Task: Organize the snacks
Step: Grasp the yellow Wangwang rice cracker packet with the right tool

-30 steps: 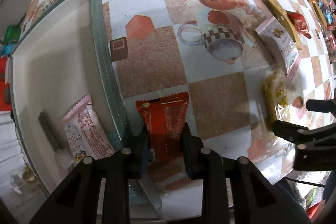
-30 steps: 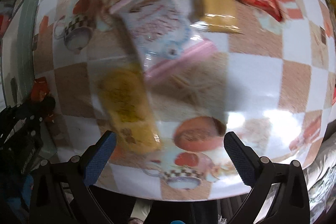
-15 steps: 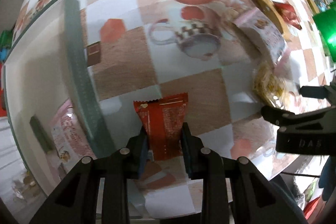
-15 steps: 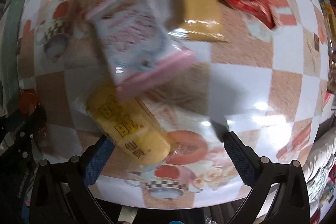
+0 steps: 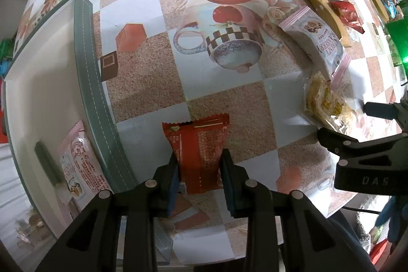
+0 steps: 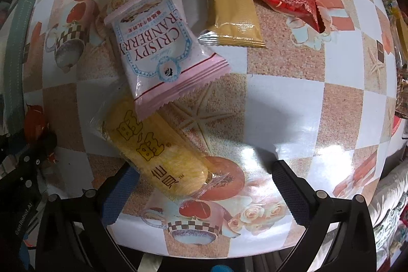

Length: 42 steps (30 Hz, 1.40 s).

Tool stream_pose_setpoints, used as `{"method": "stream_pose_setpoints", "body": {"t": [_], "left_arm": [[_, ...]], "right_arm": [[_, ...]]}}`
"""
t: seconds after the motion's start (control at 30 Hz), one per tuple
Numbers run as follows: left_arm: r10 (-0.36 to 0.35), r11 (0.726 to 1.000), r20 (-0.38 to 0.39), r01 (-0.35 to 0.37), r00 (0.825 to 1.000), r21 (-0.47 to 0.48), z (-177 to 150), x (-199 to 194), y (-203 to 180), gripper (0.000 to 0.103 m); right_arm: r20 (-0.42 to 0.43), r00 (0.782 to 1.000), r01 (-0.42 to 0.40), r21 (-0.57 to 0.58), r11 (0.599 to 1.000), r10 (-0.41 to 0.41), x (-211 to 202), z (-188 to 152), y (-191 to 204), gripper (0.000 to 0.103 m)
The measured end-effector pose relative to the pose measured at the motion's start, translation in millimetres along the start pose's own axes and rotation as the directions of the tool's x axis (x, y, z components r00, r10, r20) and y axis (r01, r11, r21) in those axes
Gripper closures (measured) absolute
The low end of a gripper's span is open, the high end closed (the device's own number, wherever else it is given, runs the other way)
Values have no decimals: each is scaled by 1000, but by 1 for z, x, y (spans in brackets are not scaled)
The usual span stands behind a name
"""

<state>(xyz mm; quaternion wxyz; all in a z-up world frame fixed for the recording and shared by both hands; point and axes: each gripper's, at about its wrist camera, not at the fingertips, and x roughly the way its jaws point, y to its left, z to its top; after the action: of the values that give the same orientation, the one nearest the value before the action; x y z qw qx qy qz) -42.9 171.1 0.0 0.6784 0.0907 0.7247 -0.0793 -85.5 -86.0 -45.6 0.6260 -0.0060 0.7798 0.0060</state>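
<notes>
One pink pack (image 5: 79, 165) lies in the box (image 5: 86, 83) at left. The left gripper (image 5: 199, 170) pinches a red pack (image 5: 197, 144), its jaws just easing, beside the box. The right gripper (image 6: 201, 185), spread wide, straddles the yellow pack (image 6: 158, 149); several snacks remain on the table (image 6: 280, 103)

The left gripper (image 5: 199, 167) pointed straight down, its two blue-padded fingers (image 5: 174, 177) pressed against the sides of a red packet (image 5: 197, 144) — the jaws had just been easing apart a little, the packet between them. The right gripper (image 6: 201, 193) tilted steeply downward, jaws spread wide, pads (image 6: 290, 193) well apart and clamping nothing. In the left wrist view it showed at the right edge — its black fingers reaching in sideways.
</notes>
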Motion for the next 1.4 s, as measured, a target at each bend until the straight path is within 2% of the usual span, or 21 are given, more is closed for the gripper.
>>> {"method": "stream_pose_setpoints", "body": {"t": [0.5,0.93,1.03,1.13,1.2,1.27,1.3,1.4], "left_arm": [[2,1000,1,-2,1000,-4,0,-2,0,69],[0,1000,0,0,1000,-11,-2,-1,-1,67],[-1,1000,-1,1,1000,-14,-2,-1,0,66],[-2,1000,-1,2,1000,-15,-3,-1,0,65],[-2,1000,-2,2,1000,-15,-4,0,0,65],[-3,1000,-3,3,1000,-12,-5,0,0,64],[-2,1000,-3,2,1000,-11,-6,0,0,64],[-4,1000,-5,4,1000,-9,-9,2,1,64]], "right_arm": [[17,1000,12,-34,999,-11,4,-27,13,0],[-21,998,48,-160,986,-52,7,-30,41,0],[-19,999,46,-151,987,-49,4,-31,48,8],[3,999,48,-173,984,-48,-5,-32,57,28],[17,999,47,-176,983,-45,-10,-32,61,45],[25,999,44,-162,986,-41,-13,-31,63,51],[30,999,43,-154,987,-39,-15,-31,64,58],[24,1000,-8,-110,994,10,-17,-31,60,62]]}}
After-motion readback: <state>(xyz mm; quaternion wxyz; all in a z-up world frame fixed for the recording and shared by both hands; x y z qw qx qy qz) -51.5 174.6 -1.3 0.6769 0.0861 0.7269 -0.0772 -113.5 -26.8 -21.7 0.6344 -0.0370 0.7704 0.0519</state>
